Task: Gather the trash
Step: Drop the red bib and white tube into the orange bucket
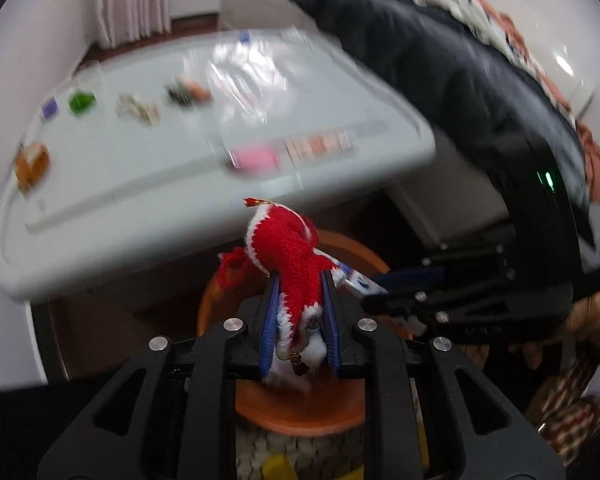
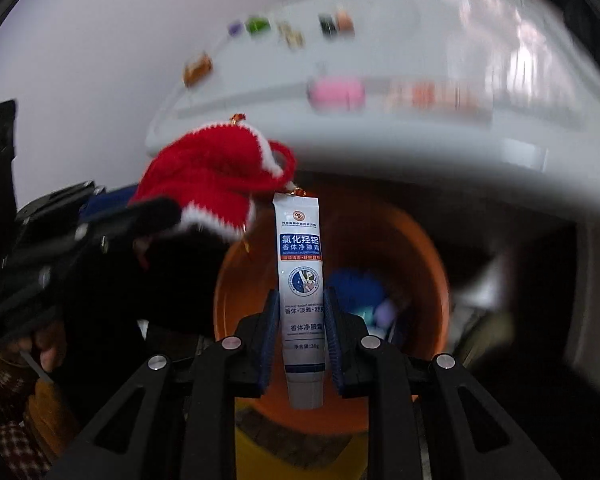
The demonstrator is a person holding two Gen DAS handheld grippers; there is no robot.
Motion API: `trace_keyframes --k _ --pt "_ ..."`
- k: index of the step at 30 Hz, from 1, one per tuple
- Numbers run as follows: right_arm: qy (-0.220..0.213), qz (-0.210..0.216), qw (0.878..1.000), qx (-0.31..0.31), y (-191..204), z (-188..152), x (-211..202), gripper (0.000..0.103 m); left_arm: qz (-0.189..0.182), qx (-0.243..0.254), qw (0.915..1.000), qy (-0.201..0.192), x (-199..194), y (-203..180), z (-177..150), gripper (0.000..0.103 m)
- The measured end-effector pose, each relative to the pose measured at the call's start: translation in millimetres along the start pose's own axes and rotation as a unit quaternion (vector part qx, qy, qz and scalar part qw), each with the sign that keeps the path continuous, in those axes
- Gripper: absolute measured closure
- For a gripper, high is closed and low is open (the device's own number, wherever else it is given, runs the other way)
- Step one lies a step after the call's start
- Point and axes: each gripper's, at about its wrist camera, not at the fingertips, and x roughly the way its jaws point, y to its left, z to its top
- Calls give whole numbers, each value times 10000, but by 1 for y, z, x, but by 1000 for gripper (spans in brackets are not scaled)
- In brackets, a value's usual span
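Left claw (image 1: 300, 312) is clamped on a red knitted hat (image 1: 288, 248) with white trim, gripped low so the body of it stands up clear of the pads. Right claw (image 2: 302, 320) pinches a white tube (image 2: 300, 280) with blue print across its middle, crimped end up and cap end toward the camera.

Landmark: the orange bin (image 2: 420, 248). Both held items hang directly over its mouth, the hat just left of the tube in the right wrist view and close to touching its top end. My reading is that both are held there for dropping; letting go should send them straight in. The tube, gripped across its flat, should slip out cleanly; the knit may snag on the ribbed pads.

Inside the bin, a blue thing and some pale scraps are already down, blurred.

Behind and above the bin, a white desk (image 1: 140, 184) with rounded edge overhangs it. Still on the desk: a pink block (image 1: 256, 158) nearest the edge, a printed card beside it, then further back an orange box (image 1: 32, 164), a green piece (image 1: 82, 102), small wrappers and clear plastic film (image 1: 244, 76). All are motion-blurred. I judge the task part done.

Beyond the desk: plain white wall, pale curtain (image 1: 132, 0), dark wood floor.
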Motion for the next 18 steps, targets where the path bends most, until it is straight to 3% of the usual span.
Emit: trace_keyframes --k 3,5,9,12,15,18 --pt "309 -68 9995 -43 2 -12 18 70 12 -48 9995 313 14 -3 -13 73" --pt "381 -117 9992 -19 3 -13 24 42 157 -88 9992 351 16 -1 -15 69" --pt "58 -415 9991 40 -2 -6 9 40 362 -367 9987 27 3 19 -6 50" --pt "-380 -638 9971 152 -10 2 -12 36 566 -669 9957 -310 -12 42 20 50" --pt "-981 -790 9918 230 -16 9 -38 35 912 -1127 9869 -714 -19 81 69 43" --pt "-1421 -839 9860 220 -17 13 -55 31 1248 -1625 9757 -774 0 119 117 36"
